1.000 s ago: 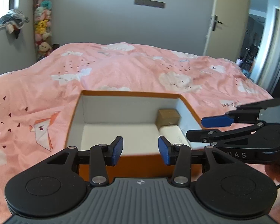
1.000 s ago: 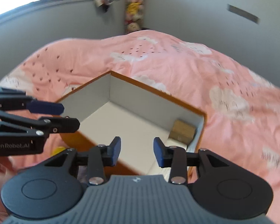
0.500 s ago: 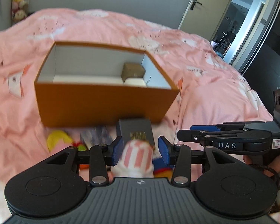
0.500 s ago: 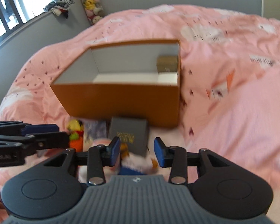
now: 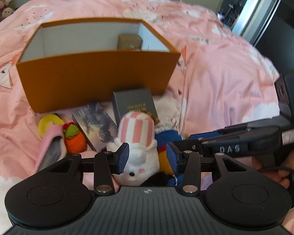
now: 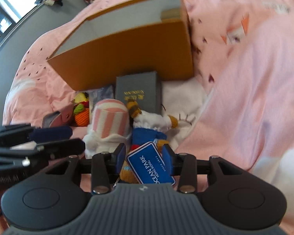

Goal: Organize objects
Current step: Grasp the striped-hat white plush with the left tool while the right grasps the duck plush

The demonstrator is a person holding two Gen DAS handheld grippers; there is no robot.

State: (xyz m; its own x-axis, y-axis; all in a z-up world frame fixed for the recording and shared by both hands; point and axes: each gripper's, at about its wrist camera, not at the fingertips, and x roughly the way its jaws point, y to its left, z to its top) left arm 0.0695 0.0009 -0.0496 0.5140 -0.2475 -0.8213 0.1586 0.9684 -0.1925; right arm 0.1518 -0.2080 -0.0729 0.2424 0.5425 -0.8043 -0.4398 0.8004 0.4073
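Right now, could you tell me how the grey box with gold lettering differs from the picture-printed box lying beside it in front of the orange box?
The grey box is plain dark grey with gold lettering; the printed box carries a dark, cloudy picture. The grey box looks wider and squarer, the printed box narrower and longer. The grey box reaches the orange box; the printed box lies nearer the crochet orange toy. Both lie flat on the pink bedding, outside the orange box.

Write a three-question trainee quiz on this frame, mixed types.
1. True or false: the left gripper is shut on the striped plush.
2. What lies between the right gripper fingers? A) grey box B) blue tag C) crochet carrot
3. What already sits inside the orange box?

Key: 1. False; open, fingers either side. 2. B, the blue tag. 3. A small brown box in the far right corner.
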